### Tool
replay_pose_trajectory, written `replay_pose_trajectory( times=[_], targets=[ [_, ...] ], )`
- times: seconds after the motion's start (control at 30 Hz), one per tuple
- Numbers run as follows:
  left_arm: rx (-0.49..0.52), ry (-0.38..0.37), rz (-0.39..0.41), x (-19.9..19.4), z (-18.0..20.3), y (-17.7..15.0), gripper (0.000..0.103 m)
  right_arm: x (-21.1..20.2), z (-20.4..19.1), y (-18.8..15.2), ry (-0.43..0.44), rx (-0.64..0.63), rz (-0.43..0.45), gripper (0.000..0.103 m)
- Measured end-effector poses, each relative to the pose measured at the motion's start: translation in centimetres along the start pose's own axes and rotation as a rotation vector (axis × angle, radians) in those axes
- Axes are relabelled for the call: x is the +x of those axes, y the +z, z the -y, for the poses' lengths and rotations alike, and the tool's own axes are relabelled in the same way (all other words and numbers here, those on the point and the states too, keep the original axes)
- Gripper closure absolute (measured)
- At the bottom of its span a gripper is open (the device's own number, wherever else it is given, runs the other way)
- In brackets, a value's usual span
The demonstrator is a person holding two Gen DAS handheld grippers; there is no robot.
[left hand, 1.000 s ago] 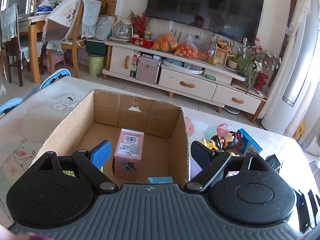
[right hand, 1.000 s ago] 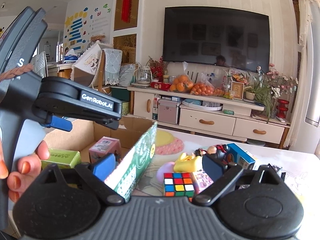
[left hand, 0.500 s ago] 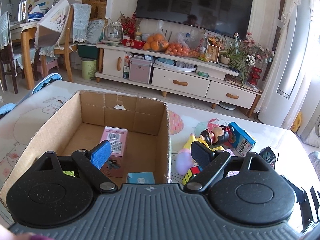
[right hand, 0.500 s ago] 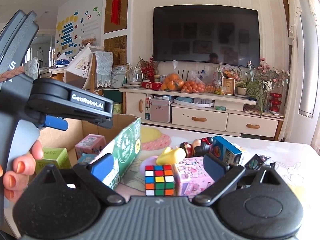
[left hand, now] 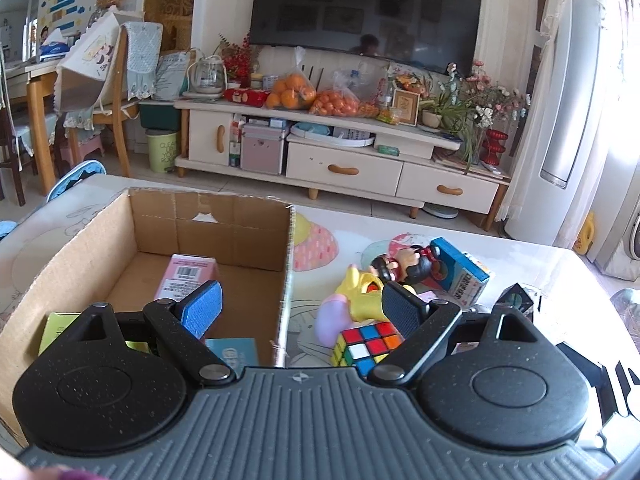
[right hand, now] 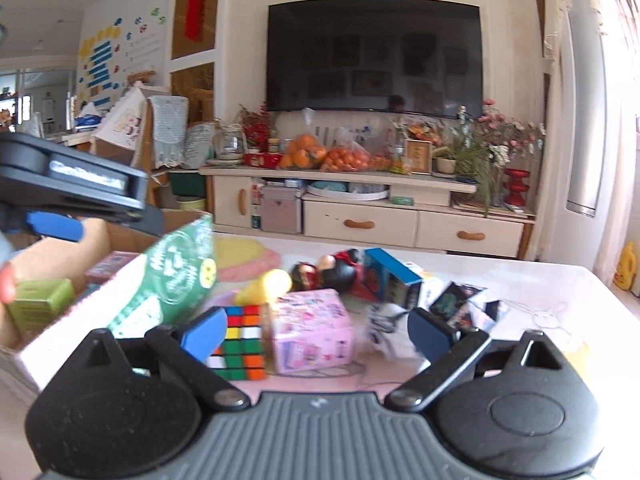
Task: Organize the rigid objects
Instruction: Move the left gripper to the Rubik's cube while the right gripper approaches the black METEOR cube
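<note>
Both tools gaped wide and empty: the right tool [right hand: 316, 330] faced the cube [right hand: 239, 342], just right of the box [left hand: 208, 220], a light, stiff, slick piece best pinched across flat faces; only the left view showed the box's floor.

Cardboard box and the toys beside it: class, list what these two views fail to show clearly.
- Cardboard box floor, left wrist view: near part hidden by the left hand-held gripper.
- Green box: mostly covered by the same gripper.
- Pink box print, right wrist view: blurred.
- Doll: blurred, partly behind the pink box.
</note>
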State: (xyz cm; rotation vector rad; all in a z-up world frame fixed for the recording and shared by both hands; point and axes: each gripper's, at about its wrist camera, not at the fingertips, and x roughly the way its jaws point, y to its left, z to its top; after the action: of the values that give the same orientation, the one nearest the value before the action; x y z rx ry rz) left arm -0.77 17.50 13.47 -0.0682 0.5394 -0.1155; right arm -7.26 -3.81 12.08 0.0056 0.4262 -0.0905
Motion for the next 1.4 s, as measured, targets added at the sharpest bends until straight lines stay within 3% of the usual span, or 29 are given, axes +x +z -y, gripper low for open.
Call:
replay_pose_trajectory(
  times=[0.13, 0.5, 1.0, 1.23, 1.4],
  targets=[
    [0.018, -0.021, 0.017, -0.3, 0.2, -0.3, 0.0, 0.9, 2.2, -0.8, -0.068, -0.012, -0.023, 0.006],
    [0.077, -0.025, 0.04, -0.2, 2.5, -2.7, 0.0, 3.9, 10.2, -1.4, -0.178, 0.166, -0.049, 0.001],
    [0.068, 0.043, -0.069, 3.3, 4.5, -5.3, 0.0, 9.2, 16.9, -1.4, -0.001, 0.449, -0.122, 0.001],
    [0.021, 0.09, -0.118, 5.3, 4.7, -5.3, 0.0, 11.0, 16.9, -1.4, 0.022, 0.429, -0.176, 0.001],
    [-0.02, 0.114, -0.135, 6.0, 4.5, -5.2, 0.0, 11.6, 17.0, -1.1, 0.017, 0.409, -0.168, 0.001]
  ],
)
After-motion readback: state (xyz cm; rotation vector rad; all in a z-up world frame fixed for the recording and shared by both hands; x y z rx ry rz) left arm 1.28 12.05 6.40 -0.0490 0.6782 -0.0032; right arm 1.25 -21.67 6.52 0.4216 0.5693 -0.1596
